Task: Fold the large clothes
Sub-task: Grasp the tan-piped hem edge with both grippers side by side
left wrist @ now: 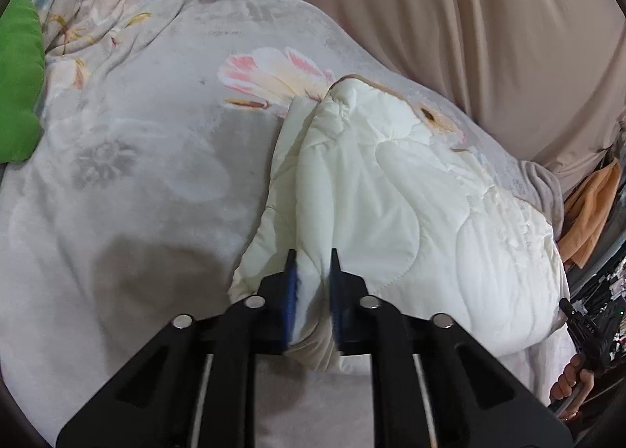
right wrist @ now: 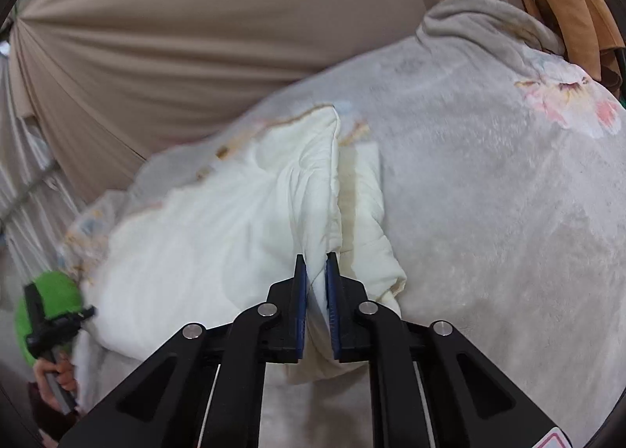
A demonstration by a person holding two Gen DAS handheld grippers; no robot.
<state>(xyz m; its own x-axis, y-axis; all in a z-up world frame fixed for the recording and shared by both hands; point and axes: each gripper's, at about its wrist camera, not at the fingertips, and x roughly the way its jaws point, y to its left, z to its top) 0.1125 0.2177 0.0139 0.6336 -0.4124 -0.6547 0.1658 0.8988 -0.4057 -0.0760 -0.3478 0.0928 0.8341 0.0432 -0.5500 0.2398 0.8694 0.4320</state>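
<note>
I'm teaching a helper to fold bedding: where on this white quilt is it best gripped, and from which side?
Probably at the near edge of the white quilt, one corner per gripper, coming in from the front. There the edge bunches into a thin ridge the pads can close on, as the left gripper and right gripper do now; the middle is puffy and broad.

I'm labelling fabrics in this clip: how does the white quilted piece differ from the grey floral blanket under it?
The white quilted piece is plain cream with stitched curves; the grey floral blanket is plush, printed with pink and yellow flowers. The quilted piece is bunched and folded over; the blanket lies spread wide beneath it. The left claw and right claw each pinch the quilted piece, not the blanket. Both are soft bedding-like fabrics.
</note>
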